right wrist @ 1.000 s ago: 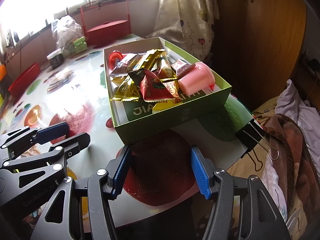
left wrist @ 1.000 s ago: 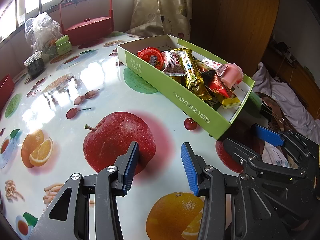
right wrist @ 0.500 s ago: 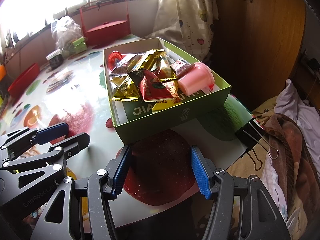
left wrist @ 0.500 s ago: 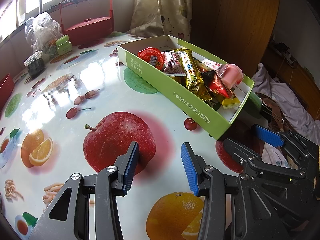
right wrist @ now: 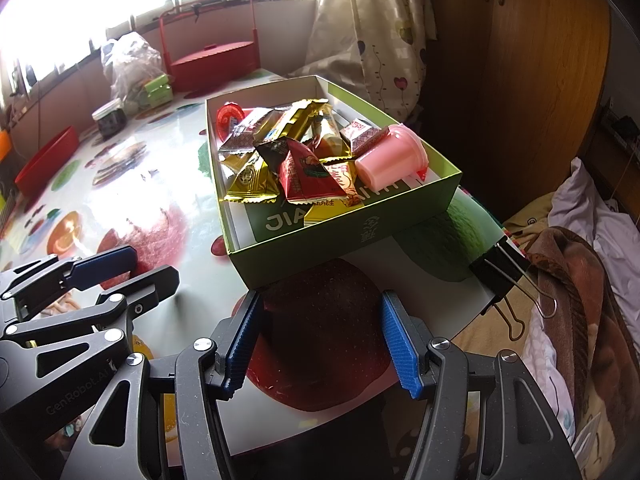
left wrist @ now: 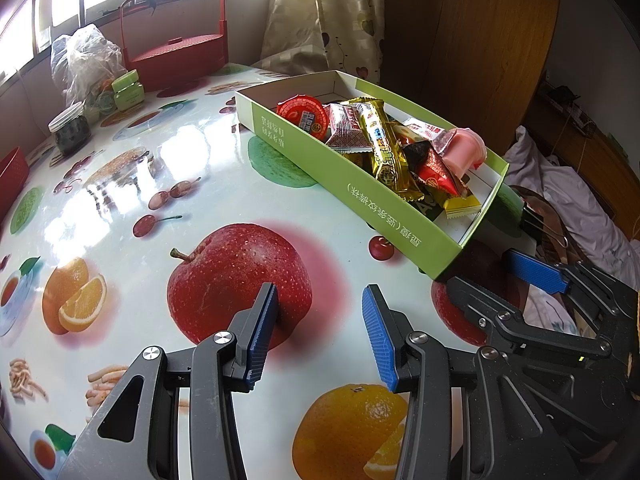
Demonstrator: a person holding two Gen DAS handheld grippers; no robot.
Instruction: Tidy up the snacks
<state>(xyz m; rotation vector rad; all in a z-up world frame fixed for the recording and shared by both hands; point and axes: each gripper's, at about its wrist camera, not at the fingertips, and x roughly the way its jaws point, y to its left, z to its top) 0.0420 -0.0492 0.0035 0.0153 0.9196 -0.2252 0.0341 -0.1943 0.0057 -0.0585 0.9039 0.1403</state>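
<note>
Both grippers, left gripper (left wrist: 320, 332) and right gripper (right wrist: 320, 340), hover with fingers apart and empty; at 12 o'clock a green box (right wrist: 344, 236) of overlapping snacks (right wrist: 296, 160) hides lower wrappers.

Both wrist views look steeply down across the table (left wrist: 168, 152), sharing the snack box (right wrist: 344, 236) just ahead.

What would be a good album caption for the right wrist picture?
Open right tongs hover before a green box of wrapped snacks and a pink jelly cup on a fruit-print table.
</note>
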